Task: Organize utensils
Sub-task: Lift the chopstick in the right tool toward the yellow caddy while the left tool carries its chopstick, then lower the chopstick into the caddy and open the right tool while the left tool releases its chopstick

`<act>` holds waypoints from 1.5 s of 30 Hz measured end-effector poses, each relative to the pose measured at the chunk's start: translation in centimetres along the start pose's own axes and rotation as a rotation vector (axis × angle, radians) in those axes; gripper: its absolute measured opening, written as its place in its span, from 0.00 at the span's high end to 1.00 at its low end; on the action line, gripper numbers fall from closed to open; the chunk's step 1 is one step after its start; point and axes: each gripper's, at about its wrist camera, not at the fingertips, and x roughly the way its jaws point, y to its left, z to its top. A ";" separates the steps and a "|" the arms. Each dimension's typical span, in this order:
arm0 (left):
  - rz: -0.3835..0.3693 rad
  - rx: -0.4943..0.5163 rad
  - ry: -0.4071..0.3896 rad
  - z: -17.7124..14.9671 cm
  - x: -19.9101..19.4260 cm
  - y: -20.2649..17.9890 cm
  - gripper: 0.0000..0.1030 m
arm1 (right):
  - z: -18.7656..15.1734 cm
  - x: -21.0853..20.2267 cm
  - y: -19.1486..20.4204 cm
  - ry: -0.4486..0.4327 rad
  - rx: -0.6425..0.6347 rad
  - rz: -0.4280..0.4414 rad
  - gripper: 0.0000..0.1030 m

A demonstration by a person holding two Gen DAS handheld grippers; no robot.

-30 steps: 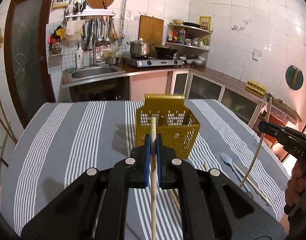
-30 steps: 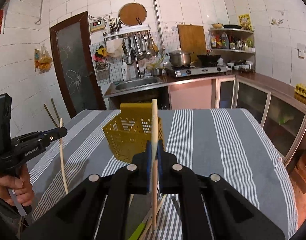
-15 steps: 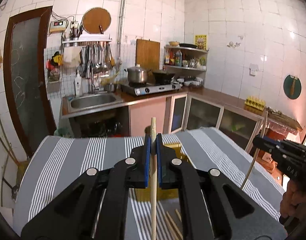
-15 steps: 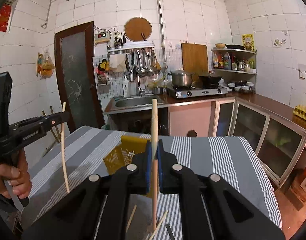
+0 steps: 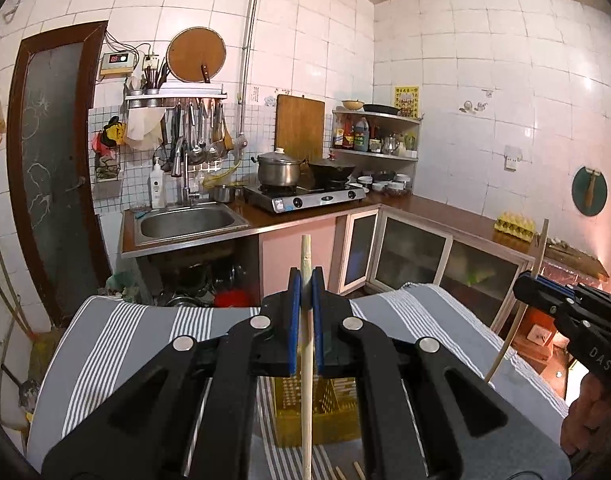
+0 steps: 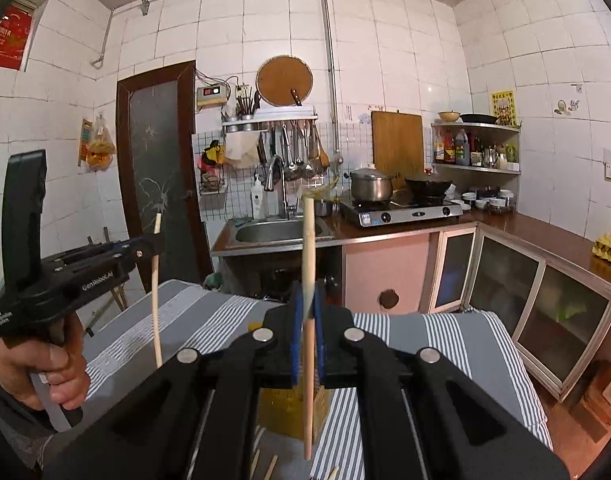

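Left tool (image 5: 305,280): clamped tight on wooden chopstick (image 5: 306,360), stick upright between blue pads (image 5: 292,320), raised above striped worktop (image 5: 117,344). Yellow slotted basket (image 5: 289,412) on worktop just below, mostly hidden behind tool. Loose chopsticks (image 5: 347,472) on worktop near basket. Right tool (image 6: 308,300): clamped on second chopstick (image 6: 308,380), near-upright, slight tilt, lower tip hanging over basket edge.

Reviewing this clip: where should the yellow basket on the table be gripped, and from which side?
Yellow basket: pinch the top edge of one thin perforated wall, coming from above. It stands upright, seems open-topped, and looks too wide to span. Rim mostly hidden here.
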 end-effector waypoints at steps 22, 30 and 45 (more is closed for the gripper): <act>0.002 0.000 -0.044 1.0 8.9 0.9 0.96 | 0.9 9.7 0.7 -0.002 0.010 0.025 0.95; 0.022 -0.023 0.023 -1.9 12.8 1.8 0.95 | -2.2 14.7 1.6 0.133 0.001 0.007 0.92; 0.191 -0.149 0.059 -7.8 5.5 10.5 0.50 | -7.3 6.8 -4.4 0.122 0.070 -0.100 0.53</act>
